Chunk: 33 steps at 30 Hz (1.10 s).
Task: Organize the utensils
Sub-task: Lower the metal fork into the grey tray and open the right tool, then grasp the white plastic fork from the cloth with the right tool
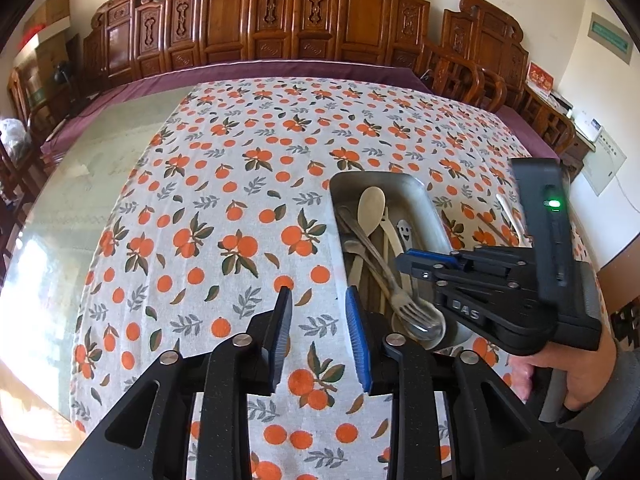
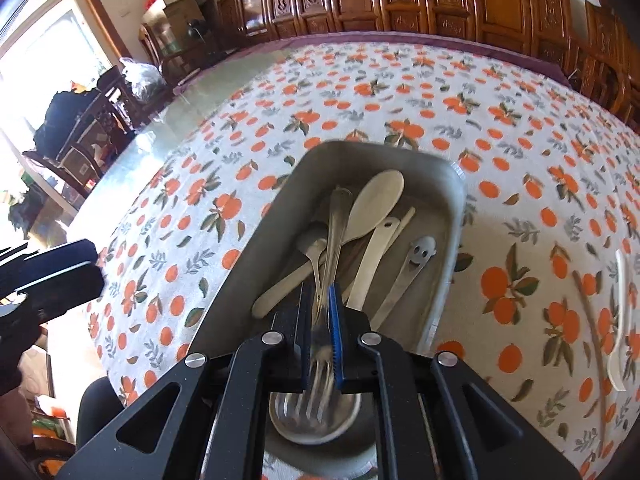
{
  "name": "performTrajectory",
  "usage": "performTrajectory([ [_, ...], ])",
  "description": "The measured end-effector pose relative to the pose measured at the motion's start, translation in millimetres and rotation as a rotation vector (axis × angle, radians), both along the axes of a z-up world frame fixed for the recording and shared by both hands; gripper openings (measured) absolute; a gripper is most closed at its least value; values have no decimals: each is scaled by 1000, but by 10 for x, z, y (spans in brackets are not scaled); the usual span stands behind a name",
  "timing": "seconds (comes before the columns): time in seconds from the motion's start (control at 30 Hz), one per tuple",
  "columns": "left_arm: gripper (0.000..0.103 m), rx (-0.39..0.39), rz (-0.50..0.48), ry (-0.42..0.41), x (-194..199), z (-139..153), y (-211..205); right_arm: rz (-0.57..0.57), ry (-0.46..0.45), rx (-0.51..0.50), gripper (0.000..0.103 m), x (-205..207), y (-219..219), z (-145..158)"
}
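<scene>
Table (image 1: 224, 208) under a white cloth printed with oranges; a strip of bare glass top shows along its left side. Metal tray (image 2: 256, 240) sits on the cloth, long axis running away from the person. Inside it: a pale wooden spoon (image 2: 376, 200) with bowl at the far end, a white slotted handle beside it, a grey utensil with a smiley face (image 2: 420, 250) near the right wall, a metal spoon (image 2: 314, 240) on the left, all lying roughly lengthwise and overlapping. Right claw (image 2: 320, 336) is over the near end of the tray, its two blue-padded fingers drawn close on the neck of a metal fork (image 2: 334, 224); the fork's tines point back toward the person, its handle runs out toward the far end of the tray. The tines hang above a shallow metal bowl-shaped piece at the tray's near end; cannot tell whether they touch it. Left claw (image 1: 320, 316) hovers above bare cloth just left of the tray, fingers apart, nothing between them. Out on the cloth to the right of the tray, well apart from it, lie a white spoon (image 2: 620, 320) and a thin brown stick (image 2: 592, 320). Carved wooden chairs (image 1: 280, 16) line the far side of the table.
</scene>
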<state>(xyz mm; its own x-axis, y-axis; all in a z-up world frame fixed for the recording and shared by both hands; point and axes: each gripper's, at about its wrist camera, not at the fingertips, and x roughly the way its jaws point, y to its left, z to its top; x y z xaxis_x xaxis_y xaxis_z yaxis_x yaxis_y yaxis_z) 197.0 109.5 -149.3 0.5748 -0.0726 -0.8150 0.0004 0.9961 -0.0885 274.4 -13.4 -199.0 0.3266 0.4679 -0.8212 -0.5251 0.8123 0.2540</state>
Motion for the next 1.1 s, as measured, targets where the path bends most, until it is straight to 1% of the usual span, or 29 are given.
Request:
performTrajectory([
  [0.03, 34, 1, -3, -5, 2, 11, -23, 1, -10, 4, 11, -20, -42, 44],
  [0.1, 35, 0, -11, -10, 8, 31, -85, 2, -33, 9, 11, -64, -146, 133],
  [0.17, 40, 1, -19, -13, 17, 46, -139, 1, -59, 11, 11, -117, -299, 224],
  [0.23, 47, 2, -30, -21, 28, 64, -215, -5, -82, 5, 11, -160, -474, 300],
  [0.27, 49, 2, -34, -22, 33, 69, -244, -10, -90, 2, 11, -177, -552, 320],
  [0.33, 63, -3, -45, -25, 52, 74, -319, -24, -103, -1, 11, -204, -752, 361],
  [0.47, 69, -6, -63, -23, 95, 62, -484, -50, -121, -23, 11, -223, -1081, 398],
  [0.5, 74, -1, -69, -24, 112, 59, -539, -57, -127, -30, 11, -219, -1156, 405],
  [0.6, 80, 4, -82, -25, 173, 41, -679, -88, -145, -52, 11, -177, -1401, 418],
  [0.63, 82, 2, -88, -21, 198, 30, -729, -103, -149, -57, 15, -148, -1501, 421],
  [0.7, 84, 0, -98, -19, 236, 14, -814, -126, -154, -63, 19, -100, -1648, 418],
  [0.9, 85, -2, -113, -5, 353, -73, -1069, -189, -155, -96, 23, 99, -2104, 328],
  [1.1, 85, 8, -143, 16, 473, -161, -1304, -220, -109, -129, 24, 360, -2388, 66],
])
